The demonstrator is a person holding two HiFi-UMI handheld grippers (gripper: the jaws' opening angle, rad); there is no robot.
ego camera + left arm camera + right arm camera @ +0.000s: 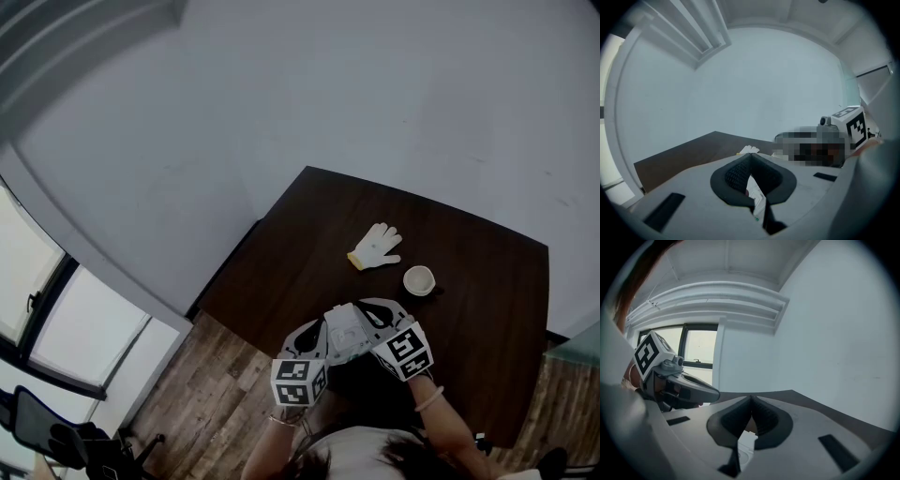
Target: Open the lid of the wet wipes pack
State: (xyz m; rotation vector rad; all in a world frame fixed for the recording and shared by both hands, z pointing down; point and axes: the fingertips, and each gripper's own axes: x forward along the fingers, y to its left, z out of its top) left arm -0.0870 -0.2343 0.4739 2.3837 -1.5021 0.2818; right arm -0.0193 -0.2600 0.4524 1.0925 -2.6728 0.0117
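Note:
The white wet wipes pack [345,331] is held up off the dark table [291,272], near its front edge, between both grippers. My left gripper [327,339] is shut on the pack's left side. In the left gripper view a white edge of the pack [755,193] shows pinched between the closed jaws of the left gripper [750,157]. My right gripper [368,325] sits on the pack's right side. In the right gripper view the jaws of the right gripper [751,402] meet, with a white piece of the pack [745,446] in the gap below them. The lid's state is hidden.
A white work glove [377,247] with a yellow cuff and a small white cup [419,279] lie farther back on the table. A grey wall stands behind the table, with a wood floor [206,375] and windows to the left. A dark chair [56,436] stands at the lower left.

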